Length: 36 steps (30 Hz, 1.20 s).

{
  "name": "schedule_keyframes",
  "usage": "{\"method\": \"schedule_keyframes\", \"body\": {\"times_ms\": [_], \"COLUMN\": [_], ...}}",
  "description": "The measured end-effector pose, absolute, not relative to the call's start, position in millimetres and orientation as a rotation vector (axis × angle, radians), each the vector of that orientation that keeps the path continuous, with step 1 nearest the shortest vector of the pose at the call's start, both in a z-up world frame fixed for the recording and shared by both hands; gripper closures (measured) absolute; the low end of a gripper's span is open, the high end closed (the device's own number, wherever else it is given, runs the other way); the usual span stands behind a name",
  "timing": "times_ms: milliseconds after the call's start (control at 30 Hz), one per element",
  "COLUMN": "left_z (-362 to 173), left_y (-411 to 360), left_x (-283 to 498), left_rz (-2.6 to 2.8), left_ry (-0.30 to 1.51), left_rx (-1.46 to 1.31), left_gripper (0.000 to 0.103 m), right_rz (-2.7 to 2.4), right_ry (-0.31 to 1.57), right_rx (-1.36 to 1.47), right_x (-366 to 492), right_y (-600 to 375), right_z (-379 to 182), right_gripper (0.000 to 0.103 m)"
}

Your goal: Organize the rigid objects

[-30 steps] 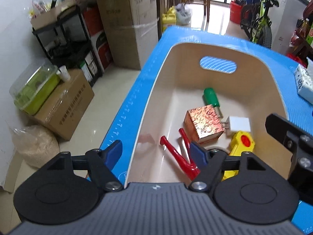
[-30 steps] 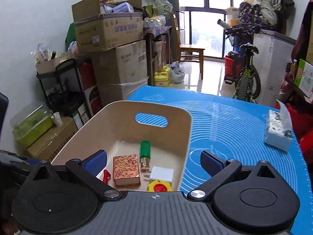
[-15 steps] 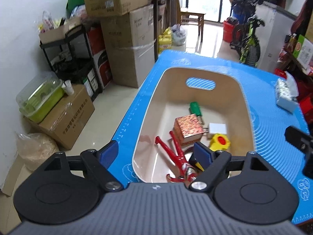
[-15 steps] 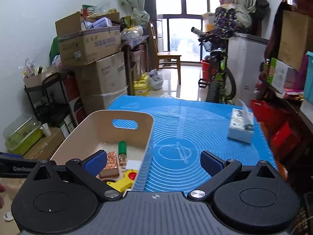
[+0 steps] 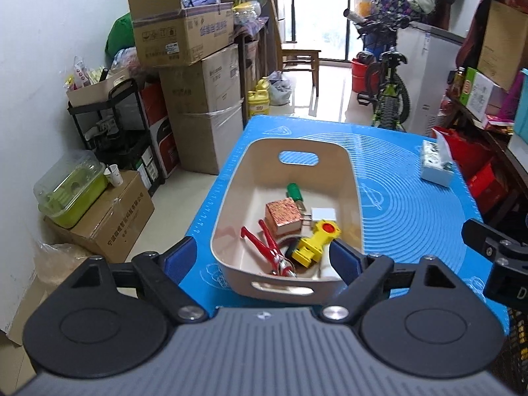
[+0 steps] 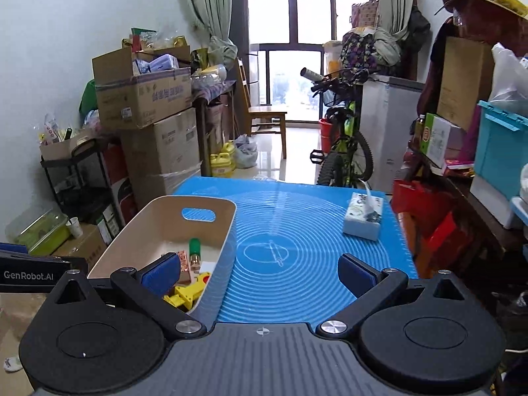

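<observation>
Left wrist view: the left gripper [image 5: 264, 257] is wide apart and holds nothing. It hangs in the air just in front of the near end of a tan bin [image 5: 231, 194]. The bin sits on a blue mat [image 5: 412, 204], close to the mat's left edge. All the little things are inside the bin. A green-handled tool [image 5: 294, 192] lies toward the far end of the bin. A shiny red-gold box [image 5: 283, 214] lies in the middle of the bin, and a white plug [image 5: 324, 214] lies just beside it on the right. A yellow toy with a red button [image 5: 316, 240] lies nearer the front of the bin, below the plug. Red pliers [image 5: 268, 247] lie to the left of the yellow toy, with their tips near the front wall of the bin. A tissue pack [image 5: 435, 164] sits on the mat, well to the right of the bin. In the right wrist view, the right gripper [image 6: 260, 272] is wide apart too and holds nothing. It hangs over the mat, just to the right of the bin's right wall. Cardboard boxes [image 6: 148, 99] stand on the floor past the left side of the bin, and a bike [image 6: 343, 145] stands far behind the bin.
</observation>
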<state>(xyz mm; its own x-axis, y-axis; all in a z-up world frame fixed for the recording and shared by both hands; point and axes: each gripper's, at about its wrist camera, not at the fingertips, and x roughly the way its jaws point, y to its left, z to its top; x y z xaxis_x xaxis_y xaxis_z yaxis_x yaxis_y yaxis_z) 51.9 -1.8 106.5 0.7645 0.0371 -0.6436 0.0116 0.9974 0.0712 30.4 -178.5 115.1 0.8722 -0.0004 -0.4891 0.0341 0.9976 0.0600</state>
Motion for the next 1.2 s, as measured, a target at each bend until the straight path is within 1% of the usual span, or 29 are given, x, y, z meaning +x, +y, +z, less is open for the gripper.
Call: {"method": "schedule_keyframes", "body": {"times_ms": [333, 667, 1000, 1200], "left_z": [88.2, 56.1, 19.4, 12.7], "left_y": [-7.1, -12.9, -11.0, -11.2], "left_x": [12.1, -18.0, -26.0, -27.8], "left_rz": [-0.019, -0.033, -0.055, -0.063], "left_ry": [0.716, 0.726, 0.745, 0.728], "left_rx": [0.095, 0.148, 0.155, 0.134], "left_gripper": [0.016, 0.016, 0.016, 0.016], "right_rz": [-0.019, -0.042, -0.02, -0.009], "right_ry": [0.567, 0.575, 0.57, 0.528], "right_rx": [0.079, 0.104, 0.092, 0.079], "right_x": [-27.7, -69.2, -80.3, -86.8], "right_y": [-183.4, -189.4, -187.2, -183.0], "right_z": [94.3, 65.6, 36.3, 29.7], "right_gripper": [0.002, 0.002, 0.002, 0.002]}}
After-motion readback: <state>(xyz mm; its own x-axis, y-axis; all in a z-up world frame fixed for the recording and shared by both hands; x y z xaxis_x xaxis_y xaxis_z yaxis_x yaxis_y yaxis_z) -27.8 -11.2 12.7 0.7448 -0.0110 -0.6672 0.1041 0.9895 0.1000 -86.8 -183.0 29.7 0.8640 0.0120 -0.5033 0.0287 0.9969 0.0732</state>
